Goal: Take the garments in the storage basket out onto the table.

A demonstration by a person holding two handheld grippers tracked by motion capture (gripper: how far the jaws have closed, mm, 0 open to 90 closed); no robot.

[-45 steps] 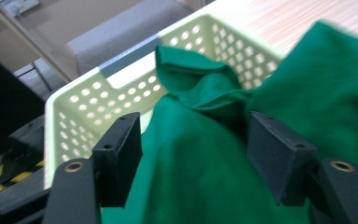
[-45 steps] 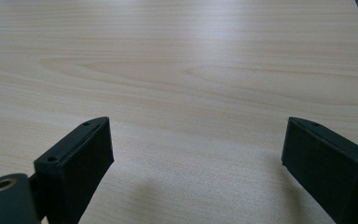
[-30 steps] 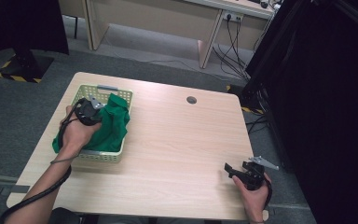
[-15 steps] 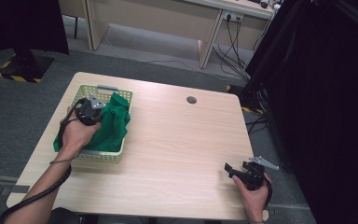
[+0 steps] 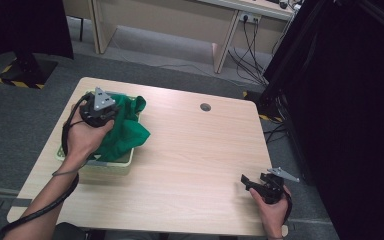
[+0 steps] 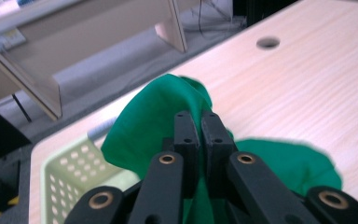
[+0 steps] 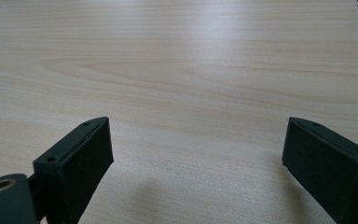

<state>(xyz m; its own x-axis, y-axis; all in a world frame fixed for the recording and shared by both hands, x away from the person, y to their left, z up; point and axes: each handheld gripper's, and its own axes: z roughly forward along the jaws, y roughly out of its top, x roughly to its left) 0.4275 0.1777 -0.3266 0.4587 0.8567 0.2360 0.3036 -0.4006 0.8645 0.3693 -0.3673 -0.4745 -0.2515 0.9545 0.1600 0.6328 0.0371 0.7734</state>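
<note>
We take the pale green perforated basket (image 5: 111,166) as our landmark. Above its far end our left gripper (image 6: 200,126) has its jaws pinched tight on a fold of the green cloth (image 5: 125,127), having just closed on it, so the fabric can come up out of the basket; the rest drapes over the rim toward the table (image 5: 195,165). Well apart from the basket, at the near right edge, our right gripper (image 7: 196,154) rests with jaws spread wide, holding nothing, likely waiting to take a corner.

One green cloth (image 5: 125,131), one basket (image 5: 111,167), one table (image 5: 190,165), two tongs: left (image 6: 199,125), right (image 5: 246,181).
</note>
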